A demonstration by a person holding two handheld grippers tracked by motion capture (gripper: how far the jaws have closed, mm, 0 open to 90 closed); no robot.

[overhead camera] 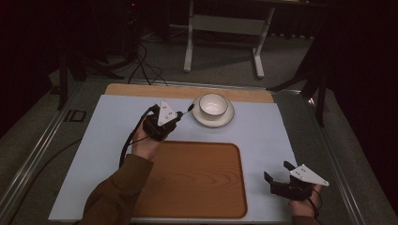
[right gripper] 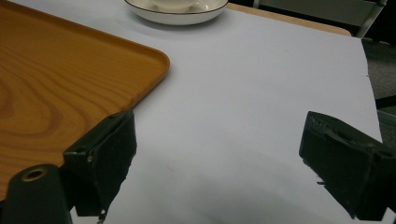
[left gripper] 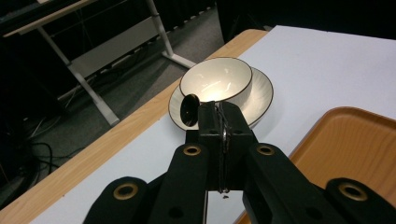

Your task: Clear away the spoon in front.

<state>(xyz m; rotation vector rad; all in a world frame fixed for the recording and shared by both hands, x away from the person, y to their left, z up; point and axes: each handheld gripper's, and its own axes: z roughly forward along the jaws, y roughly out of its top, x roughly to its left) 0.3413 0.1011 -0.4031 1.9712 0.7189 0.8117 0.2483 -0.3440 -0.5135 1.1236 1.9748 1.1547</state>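
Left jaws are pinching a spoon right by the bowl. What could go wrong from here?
1. The left gripper holds the spoon by its thin handle, on edge between shut jaws; it may twist or slip.
2. The spoon's head hangs close to the bowl, which sits on a saucer; a careless swing could knock the rim and shift the bowl.
3. The saucer lies near the table's far edge, so a push that way seems risky.

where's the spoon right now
The spoon is pinched in the left tool, held just short of the bowl on its saucer; in the high view it sits left of the bowl, beyond the wooden tray.
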